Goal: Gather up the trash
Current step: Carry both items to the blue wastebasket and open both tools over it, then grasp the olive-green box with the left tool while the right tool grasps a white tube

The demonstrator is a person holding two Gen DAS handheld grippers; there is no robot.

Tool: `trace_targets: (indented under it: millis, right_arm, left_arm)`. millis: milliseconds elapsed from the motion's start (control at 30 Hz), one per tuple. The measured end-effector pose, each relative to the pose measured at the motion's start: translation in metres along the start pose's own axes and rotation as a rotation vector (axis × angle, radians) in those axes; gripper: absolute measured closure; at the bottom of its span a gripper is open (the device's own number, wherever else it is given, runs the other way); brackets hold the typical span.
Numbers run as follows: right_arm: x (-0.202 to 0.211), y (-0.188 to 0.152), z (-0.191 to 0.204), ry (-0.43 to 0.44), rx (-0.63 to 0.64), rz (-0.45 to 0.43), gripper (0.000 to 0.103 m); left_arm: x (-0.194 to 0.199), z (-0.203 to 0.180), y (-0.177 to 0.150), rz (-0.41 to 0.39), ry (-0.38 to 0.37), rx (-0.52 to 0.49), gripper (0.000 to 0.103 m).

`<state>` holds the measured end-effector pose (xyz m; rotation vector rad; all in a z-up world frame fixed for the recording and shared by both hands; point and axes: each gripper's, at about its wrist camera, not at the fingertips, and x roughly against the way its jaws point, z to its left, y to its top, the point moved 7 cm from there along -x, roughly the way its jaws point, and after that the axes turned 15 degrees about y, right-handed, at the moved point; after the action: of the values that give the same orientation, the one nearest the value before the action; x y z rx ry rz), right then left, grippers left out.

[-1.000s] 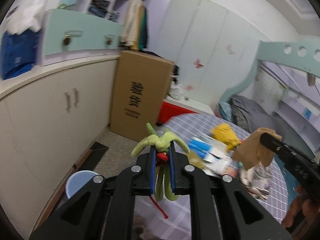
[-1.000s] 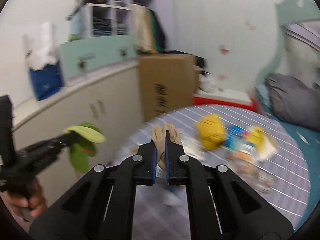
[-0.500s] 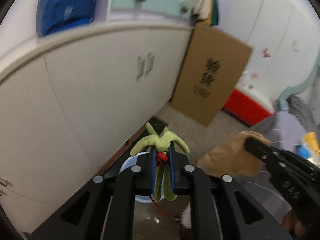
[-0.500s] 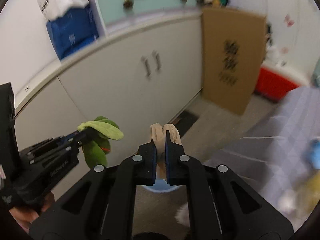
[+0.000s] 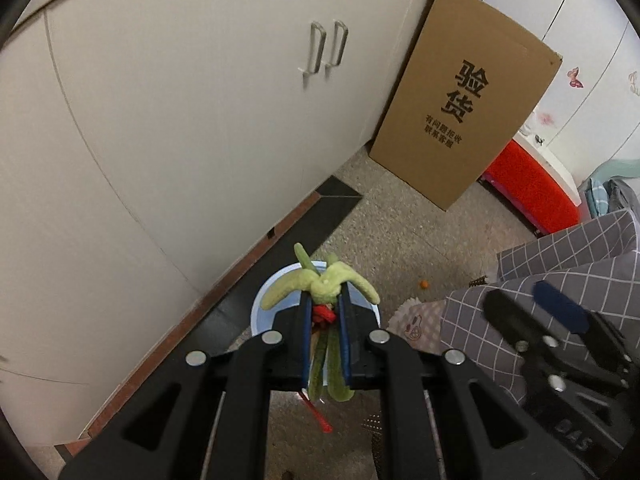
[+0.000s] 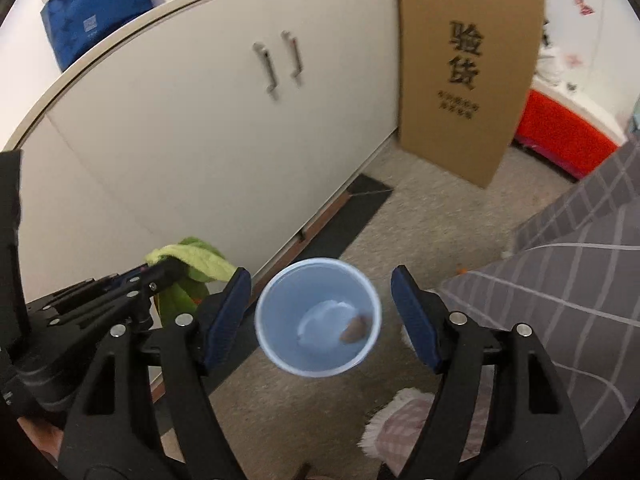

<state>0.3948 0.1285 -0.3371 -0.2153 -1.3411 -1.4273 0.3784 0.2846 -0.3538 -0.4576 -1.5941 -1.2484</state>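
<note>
A light blue trash bin (image 6: 318,318) stands on the floor by the cabinet. A brown scrap (image 6: 354,328) lies inside it. My right gripper (image 6: 320,304) is open and empty right above the bin's mouth. My left gripper (image 5: 325,312) is shut on a green fuzzy piece of trash (image 5: 320,284) with a red bit, held over the bin's rim (image 5: 266,294). The green trash (image 6: 192,260) and left gripper also show at the left of the right wrist view. The open right gripper (image 5: 532,300) shows at the right of the left wrist view.
White cabinet doors (image 5: 180,120) with metal handles run along the left. A tall cardboard box (image 5: 464,100) leans behind, next to a red box (image 5: 528,184). A grey checked cloth (image 6: 560,280) hangs at the right. A slipper (image 6: 400,416) lies on the speckled floor.
Both grippers swung from the table down to the bin. My right gripper opened and the brown scrap it held now lies in the bin. The left still grips the green trash.
</note>
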Motion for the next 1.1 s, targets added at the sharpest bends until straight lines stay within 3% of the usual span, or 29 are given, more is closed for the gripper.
trace_targets:
  millis: [267,300,367,400,433,600,800,1100]
  right_arm:
    - [0.032,0.013,-0.008,-0.077,0.010,-0.130,0.024]
    - [0.036,0.015,-0.008,-0.079,0.006,-0.146,0.024]
    - [0.045,0.019,-0.008,-0.078,-0.001,-0.180,0.023]
    - [0.049,0.020,-0.007,-0.080,-0.004,-0.186,0.022]
    - [0.053,0.020,-0.007,-0.078,-0.010,-0.195,0.021]
    - [0.068,0.022,0.002,-0.063,0.002,-0.209,0.021]
    - [0.099,0.021,0.019,-0.040,0.016,-0.235,0.021]
    - [0.187,0.018,0.033,-0.039,0.032,-0.355,0.019]
  left_arm:
    - [0.006,-0.018,0.010,-0.018,-0.027,-0.043,0.088]
    - [0.008,-0.020,0.011,-0.020,-0.033,-0.044,0.081]
    - [0.012,-0.019,0.016,-0.035,-0.018,-0.043,0.047]
    - [0.013,-0.019,0.019,-0.047,-0.008,-0.035,0.024]
    - [0.016,-0.014,0.021,-0.069,0.014,-0.015,0.022]
    - [0.024,0.000,0.021,-0.051,-0.004,0.053,0.022]
    - [0.062,0.015,0.015,-0.105,0.001,0.087,0.022]
    - [0.171,-0.005,-0.001,-0.251,-0.104,0.088,0.020]
